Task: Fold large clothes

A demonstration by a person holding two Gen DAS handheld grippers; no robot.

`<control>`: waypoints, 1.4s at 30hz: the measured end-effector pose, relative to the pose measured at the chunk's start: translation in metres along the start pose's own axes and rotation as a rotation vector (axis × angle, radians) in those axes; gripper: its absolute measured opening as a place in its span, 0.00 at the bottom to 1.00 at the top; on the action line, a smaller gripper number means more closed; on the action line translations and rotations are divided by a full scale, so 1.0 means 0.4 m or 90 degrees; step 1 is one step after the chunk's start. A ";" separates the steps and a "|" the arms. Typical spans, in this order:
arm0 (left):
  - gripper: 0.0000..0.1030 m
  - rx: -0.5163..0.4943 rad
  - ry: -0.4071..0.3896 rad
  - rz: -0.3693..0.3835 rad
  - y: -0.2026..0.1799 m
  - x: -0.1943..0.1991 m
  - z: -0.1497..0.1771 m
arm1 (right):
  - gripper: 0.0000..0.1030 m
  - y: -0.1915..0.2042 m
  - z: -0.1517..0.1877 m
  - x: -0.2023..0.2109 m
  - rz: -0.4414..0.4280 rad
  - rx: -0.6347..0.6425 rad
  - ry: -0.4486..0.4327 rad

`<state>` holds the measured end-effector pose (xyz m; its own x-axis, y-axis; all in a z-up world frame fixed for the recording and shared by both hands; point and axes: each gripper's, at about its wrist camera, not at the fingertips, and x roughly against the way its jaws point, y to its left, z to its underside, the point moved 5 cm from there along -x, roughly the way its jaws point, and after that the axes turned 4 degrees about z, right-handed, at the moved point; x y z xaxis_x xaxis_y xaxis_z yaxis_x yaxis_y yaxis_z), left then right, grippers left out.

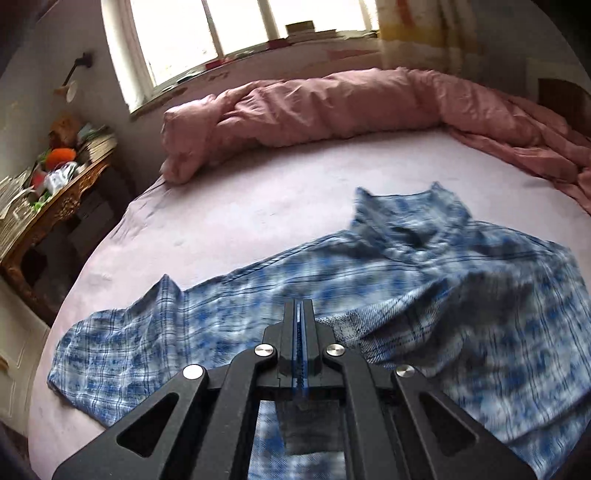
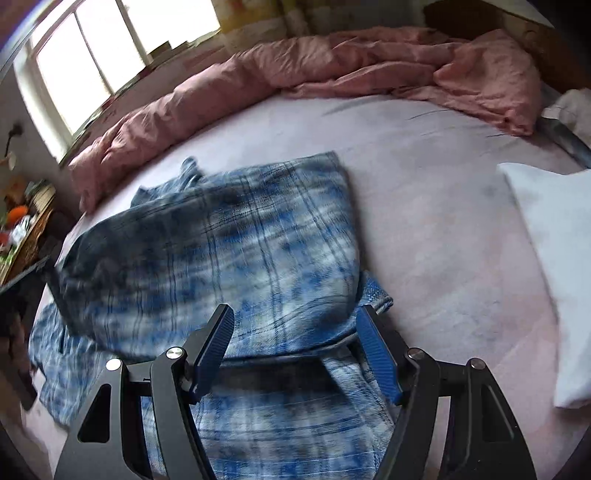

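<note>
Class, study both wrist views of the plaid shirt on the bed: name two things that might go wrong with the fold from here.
1. The left tool is shut with no cloth visibly between its tips, so it may have missed the blue plaid shirt, leaving that side unfolded.
2. The right tool is open over a bunched hem; closing there might catch several layers and drag the shirt askew on the bed sheet.

This is a bedroom in a home. A bed with a pale pink sheet fills the room, a rumpled pink duvet bunched along its far side. Beyond the duvet is a bright window. A cluttered carved wooden table stands beside the bed; a white pillow lies on it.
</note>
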<state>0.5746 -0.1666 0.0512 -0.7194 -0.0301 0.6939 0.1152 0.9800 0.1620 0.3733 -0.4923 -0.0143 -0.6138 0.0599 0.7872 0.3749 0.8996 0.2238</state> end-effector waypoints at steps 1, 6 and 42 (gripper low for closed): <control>0.01 0.003 0.003 -0.004 0.010 -0.016 0.000 | 0.69 0.009 0.007 -0.012 0.006 0.017 0.012; 0.01 0.032 0.017 -0.040 0.068 -0.065 0.014 | 0.69 0.044 0.035 -0.075 0.063 0.095 0.061; 0.60 0.014 0.082 0.107 -0.035 -0.040 0.294 | 0.50 -0.101 0.018 -0.057 0.192 0.086 0.067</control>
<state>0.5039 -0.1566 -0.0448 -0.5980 0.1104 0.7938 0.2101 0.9774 0.0224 0.3672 -0.5268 -0.0454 -0.4116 0.2936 0.8628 0.4288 0.8977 -0.1010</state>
